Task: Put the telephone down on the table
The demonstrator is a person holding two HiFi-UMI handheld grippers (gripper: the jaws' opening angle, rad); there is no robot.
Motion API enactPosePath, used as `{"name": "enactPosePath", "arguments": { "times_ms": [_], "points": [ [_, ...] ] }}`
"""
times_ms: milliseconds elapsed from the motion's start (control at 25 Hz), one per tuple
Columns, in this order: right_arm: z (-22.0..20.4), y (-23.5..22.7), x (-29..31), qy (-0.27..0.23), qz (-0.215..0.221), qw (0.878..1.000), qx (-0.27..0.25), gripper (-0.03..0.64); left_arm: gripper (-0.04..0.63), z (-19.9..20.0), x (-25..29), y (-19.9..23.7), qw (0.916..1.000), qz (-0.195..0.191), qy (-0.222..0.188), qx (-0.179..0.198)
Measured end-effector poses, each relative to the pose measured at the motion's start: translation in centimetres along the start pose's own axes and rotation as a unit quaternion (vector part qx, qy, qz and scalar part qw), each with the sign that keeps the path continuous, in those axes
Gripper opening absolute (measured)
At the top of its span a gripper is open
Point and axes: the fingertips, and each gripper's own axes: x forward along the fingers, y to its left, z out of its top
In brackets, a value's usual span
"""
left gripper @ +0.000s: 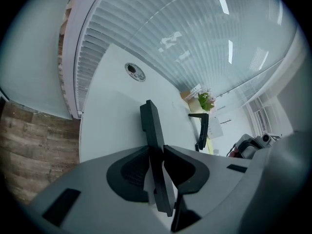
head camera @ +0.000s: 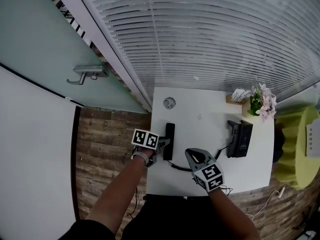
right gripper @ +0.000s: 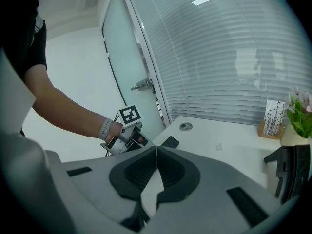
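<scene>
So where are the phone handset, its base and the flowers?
handset [head camera: 170, 134]: head view, middle of its black body.
telephone base [head camera: 242, 140]: head view, its dark top face.
flowers [head camera: 265, 104]: head view, the pink blossoms.

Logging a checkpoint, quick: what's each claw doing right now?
Left claw: telephone handset between its jaws; grip cannot be told.
Right claw: closed, empty.

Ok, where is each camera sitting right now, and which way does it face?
Head view: on the person's head, facing steeply down at the table; forearms, left gripper and right gripper show.
Left gripper view: on that gripper, facing the blinds; its fingers flank the handset.
Right gripper view: on that gripper, facing the door; closed fingers, left forearm show.
Shared: the phone base.
</scene>
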Motion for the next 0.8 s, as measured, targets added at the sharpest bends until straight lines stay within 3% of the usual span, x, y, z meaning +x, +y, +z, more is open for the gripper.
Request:
{"name": "enactPosePath", "arguments": {
  "times_ms": [560,800],
  "points": [
    [0.2,-0.5,-0.7,-0.002,-0.003,1.000,-0.001,0.023,0.120,0.2,-0.2,0.8,0.9950,0.086,0.021,0.046],
    [-0.1,-0.7,-1.0,-0.002,-0.006,1.000,0.000,0.023,0.121,0.2,-0.2,0.9,0.9938,0.096,0.017,0.053]
  ]
}}
